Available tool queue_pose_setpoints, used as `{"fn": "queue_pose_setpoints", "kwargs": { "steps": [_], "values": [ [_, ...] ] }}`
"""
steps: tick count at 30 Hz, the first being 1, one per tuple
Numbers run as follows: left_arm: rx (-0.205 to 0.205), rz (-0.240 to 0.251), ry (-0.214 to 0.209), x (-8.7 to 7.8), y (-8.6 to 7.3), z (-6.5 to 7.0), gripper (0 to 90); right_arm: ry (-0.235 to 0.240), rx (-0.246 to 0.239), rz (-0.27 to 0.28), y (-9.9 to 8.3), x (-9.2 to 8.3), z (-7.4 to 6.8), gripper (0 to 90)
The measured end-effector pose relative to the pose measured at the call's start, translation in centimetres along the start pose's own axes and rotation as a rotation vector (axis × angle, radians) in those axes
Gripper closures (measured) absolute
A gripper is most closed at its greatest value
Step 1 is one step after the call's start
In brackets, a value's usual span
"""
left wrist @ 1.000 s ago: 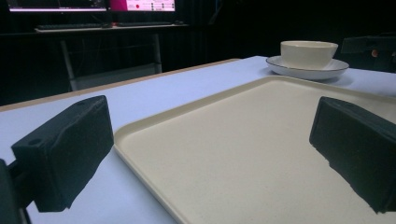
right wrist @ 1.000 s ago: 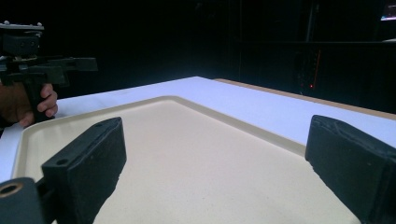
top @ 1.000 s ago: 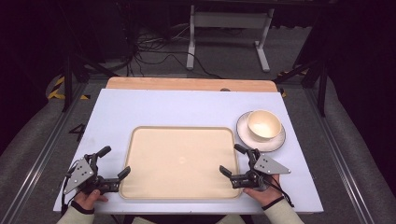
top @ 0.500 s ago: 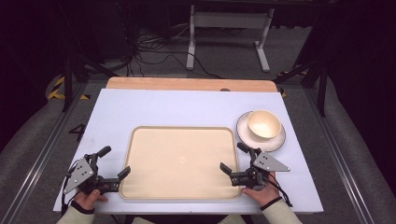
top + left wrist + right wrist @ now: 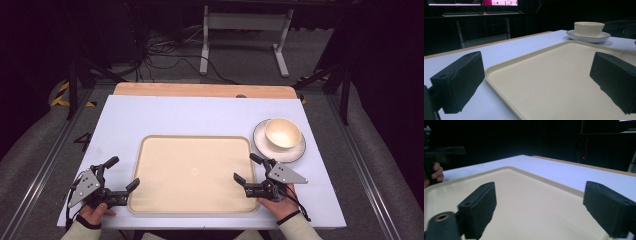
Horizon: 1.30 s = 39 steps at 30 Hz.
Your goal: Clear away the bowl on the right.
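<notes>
The cream tray lies flat on the table, a bowl on its saucer beside its far right corner. Left tongs gape astride the near left rim; right tongs, just narrowed slightly, gape astride the right rim. Both should bite the rim squarely and lift level together.

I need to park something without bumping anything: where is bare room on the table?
The tray is bare inside. The white table is free behind the tray and left of it. It is crowded at the right: bowl on saucer, with the right hand-held gripper just in front.
</notes>
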<state>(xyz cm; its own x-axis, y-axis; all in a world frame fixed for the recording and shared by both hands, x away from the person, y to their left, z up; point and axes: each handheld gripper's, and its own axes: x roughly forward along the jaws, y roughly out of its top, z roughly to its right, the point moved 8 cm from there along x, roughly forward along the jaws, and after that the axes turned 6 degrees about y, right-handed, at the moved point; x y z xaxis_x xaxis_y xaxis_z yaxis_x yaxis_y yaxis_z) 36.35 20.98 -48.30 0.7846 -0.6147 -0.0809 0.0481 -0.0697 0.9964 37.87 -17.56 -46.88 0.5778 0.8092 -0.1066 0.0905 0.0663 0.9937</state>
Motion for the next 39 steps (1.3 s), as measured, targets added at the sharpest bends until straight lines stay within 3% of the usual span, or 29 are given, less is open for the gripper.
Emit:
{"fn": "queue_pose_setpoints", "kwargs": {
  "steps": [8, 15, 24, 39],
  "values": [
    [-0.001, 0.000, 0.002, 0.0, 0.0, 0.0, 0.2, 0.004, -0.009, 0.048, 2.1, -0.3, -0.5, 15.9],
    [-0.003, -0.001, 0.002, 0.0, 0.0, 0.0, 0.2, -0.005, -0.023, 0.034, 3.7, -0.5, -0.7, 20.3],
    [-0.008, -0.005, 0.000, 0.0, 0.0, -0.1, 0.2, -0.003, -0.001, -0.017, 4.8, -0.2, -0.6, 23.0],
    [-0.002, -0.006, -0.001, 0.0, 0.0, 0.0, 0.2, 0.010, -0.046, 0.031, 6.5, 0.3, -0.2, 24.6]
  ]
}}
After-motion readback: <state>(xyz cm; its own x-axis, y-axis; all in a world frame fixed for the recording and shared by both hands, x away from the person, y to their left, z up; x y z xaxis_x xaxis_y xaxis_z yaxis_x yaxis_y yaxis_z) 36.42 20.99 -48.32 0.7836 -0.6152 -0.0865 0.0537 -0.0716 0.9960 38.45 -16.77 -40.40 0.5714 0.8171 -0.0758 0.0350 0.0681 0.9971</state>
